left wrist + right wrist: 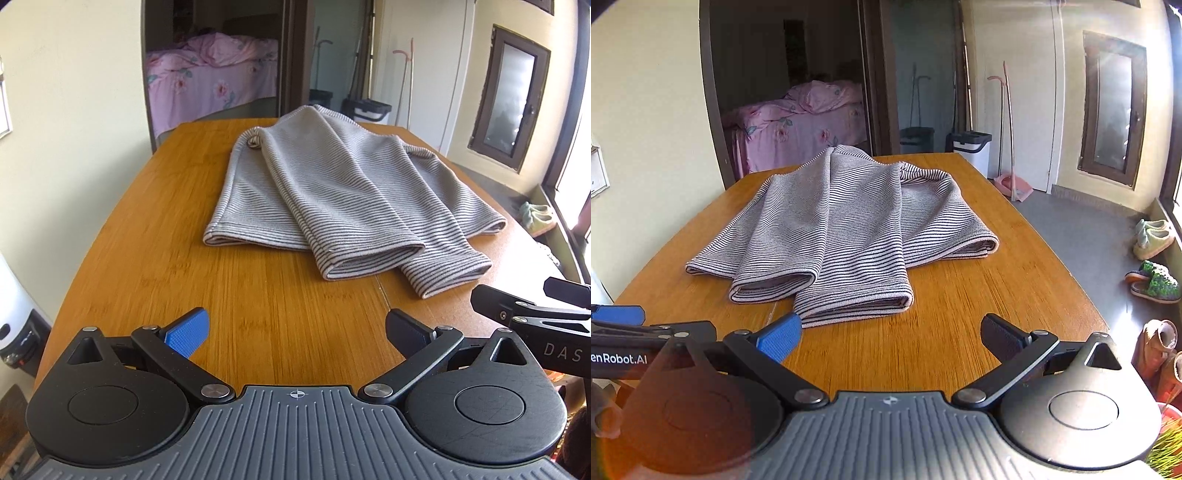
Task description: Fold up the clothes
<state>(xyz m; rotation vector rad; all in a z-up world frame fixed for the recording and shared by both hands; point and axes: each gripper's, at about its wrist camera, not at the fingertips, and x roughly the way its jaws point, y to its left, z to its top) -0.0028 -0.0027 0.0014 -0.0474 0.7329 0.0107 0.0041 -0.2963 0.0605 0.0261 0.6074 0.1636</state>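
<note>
Both our grippers hover spread above the near edge of the table, clear of the striped garment.

We see the striped garment (325,184) lying partly folded on the wooden table (155,236), both sleeves laid down over the body with their cuffs pointing toward us. Our left gripper (295,334) has its jaws wide apart, holding nothing, over bare wood just short of the cuffs. Our right gripper (891,338) is equally spread and empty, its blue pad (779,339) just beside the nearest cuff, whether touching we cannot tell.
</note>
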